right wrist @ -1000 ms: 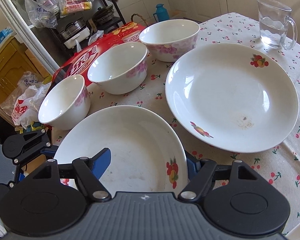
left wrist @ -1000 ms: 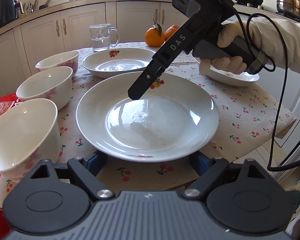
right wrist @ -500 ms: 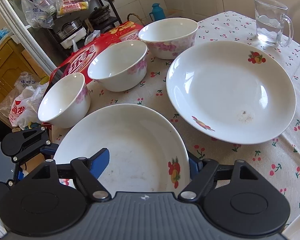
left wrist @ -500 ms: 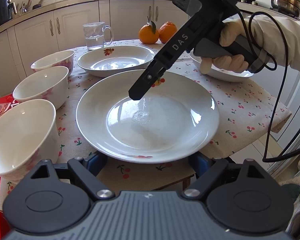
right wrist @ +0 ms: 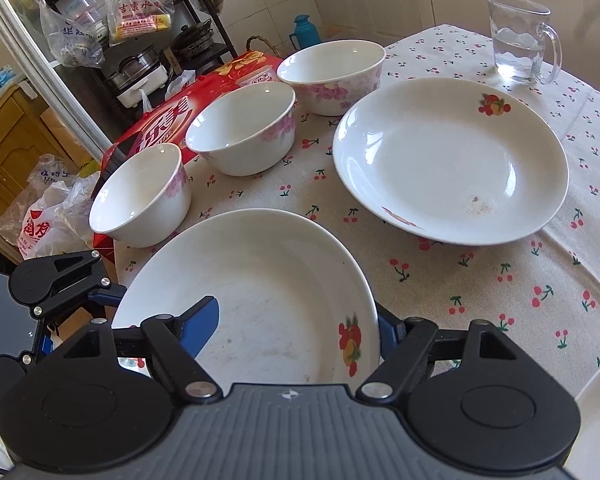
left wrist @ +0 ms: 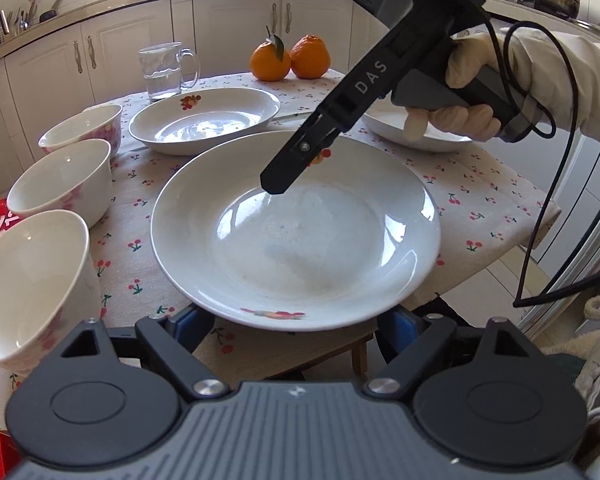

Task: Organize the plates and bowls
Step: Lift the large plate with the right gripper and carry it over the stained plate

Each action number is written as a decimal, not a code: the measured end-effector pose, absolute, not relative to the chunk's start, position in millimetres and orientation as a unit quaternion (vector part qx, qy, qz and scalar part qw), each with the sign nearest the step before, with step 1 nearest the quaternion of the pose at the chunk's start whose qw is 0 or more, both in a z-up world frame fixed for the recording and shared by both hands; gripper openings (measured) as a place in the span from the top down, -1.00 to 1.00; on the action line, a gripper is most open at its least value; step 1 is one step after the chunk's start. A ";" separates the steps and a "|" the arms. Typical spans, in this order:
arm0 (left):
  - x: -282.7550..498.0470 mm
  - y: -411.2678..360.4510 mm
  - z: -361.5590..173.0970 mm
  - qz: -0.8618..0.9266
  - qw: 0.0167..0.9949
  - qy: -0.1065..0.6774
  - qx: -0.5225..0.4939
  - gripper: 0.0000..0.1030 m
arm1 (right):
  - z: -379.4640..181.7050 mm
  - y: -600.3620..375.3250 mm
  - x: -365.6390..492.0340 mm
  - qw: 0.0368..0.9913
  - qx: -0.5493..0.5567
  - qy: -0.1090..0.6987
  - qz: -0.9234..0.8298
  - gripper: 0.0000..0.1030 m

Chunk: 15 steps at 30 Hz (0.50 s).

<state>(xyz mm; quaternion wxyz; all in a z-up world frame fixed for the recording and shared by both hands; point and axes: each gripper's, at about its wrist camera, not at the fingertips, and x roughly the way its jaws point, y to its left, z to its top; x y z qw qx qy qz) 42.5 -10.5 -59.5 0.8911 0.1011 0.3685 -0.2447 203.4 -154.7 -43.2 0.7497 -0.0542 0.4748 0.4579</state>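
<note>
At the near edge of the surface (right wrist: 500,280), the left gripper (left wrist: 298,320) sits w/ jaws spread wide, blue fingers tucked under the near rim of the front plate (left wrist: 296,240). That looks like support from below, not a pinch. The right gripper (right wrist: 296,316) comes in from the opposite side and straddles the far rim by the fruit decal, one finger over the inside, the other outside/behind the rim. Can't tell whether it's actually clamped on the rim. Likely reason for the two-sided hold: the plate is wide and shallow, so a single rim pinch would let it tip.

The front plate overhangs the near edge and looks slightly lifted or tilted. It's glossy white w/ fruit prints at opposite rims and faint smudges in the well.

Further out, a second plate (right wrist: 452,160) w/ the same decals and a small brown stain sits mid-surface, probably the stacking target. A third plate (left wrist: 416,136) lies toward the right edge. Three pink-flowered bowls (left wrist: 60,180) line the left edge, separate, not nested yet. Glass mug (right wrist: 520,40) and oranges (left wrist: 290,58) are at the far edge.
</note>
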 end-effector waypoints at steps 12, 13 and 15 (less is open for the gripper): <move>58.3 -32.6 -42.7 -0.293 0.876 0.358 0.136 -0.70 | -26.3 -200.0 195.5 0.778 -0.027 0.457 0.430 -0.61; 60.7 -34.6 -41.7 -0.297 0.874 0.358 0.137 -0.70 | -24.4 -203.8 195.2 0.781 -0.024 0.455 0.426 -0.61; 66.6 -39.4 -39.4 -0.307 0.871 0.358 0.140 -0.70 | -20.5 -212.3 195.0 0.787 -0.020 0.451 0.420 -0.61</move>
